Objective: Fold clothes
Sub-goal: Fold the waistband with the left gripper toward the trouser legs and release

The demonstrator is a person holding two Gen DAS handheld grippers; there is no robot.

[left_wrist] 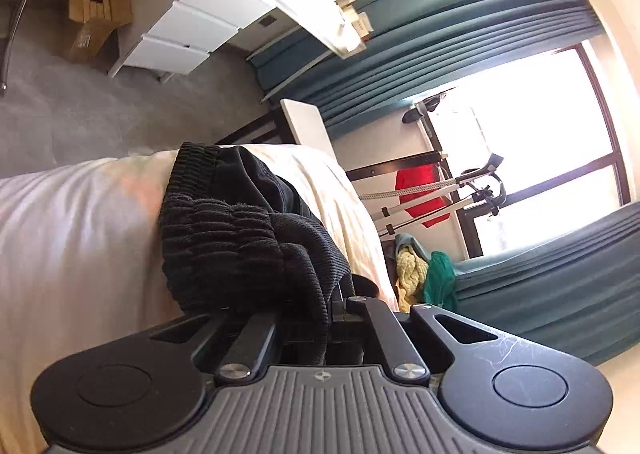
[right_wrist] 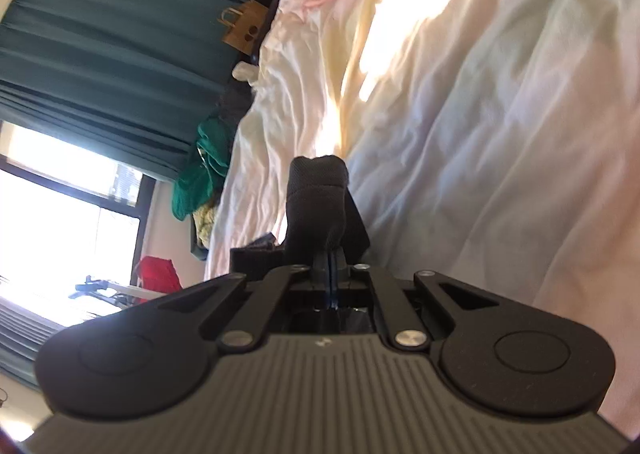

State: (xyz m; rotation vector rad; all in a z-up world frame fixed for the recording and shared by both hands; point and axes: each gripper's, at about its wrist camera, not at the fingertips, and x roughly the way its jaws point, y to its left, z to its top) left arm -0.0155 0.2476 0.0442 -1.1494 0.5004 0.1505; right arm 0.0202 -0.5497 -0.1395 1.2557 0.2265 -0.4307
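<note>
Garment: black shorts (left_wrist: 240, 230), bunched and unfolded, are hanging over the bed (left_wrist: 72, 238) between both grippers.
Left gripper (left_wrist: 340, 302): is clenching the ribbed waistband, jaws closed on the cloth.
Right gripper (right_wrist: 320, 210): is gripping another black edge of the shorts (right_wrist: 316, 182), jaws closed, above the rumpled sheet (right_wrist: 500, 134).
Done: both grasps are holding; the garment is lifted.
Left: spreading it flat on the bed, folding and smoothing are all likely pending.
</note>
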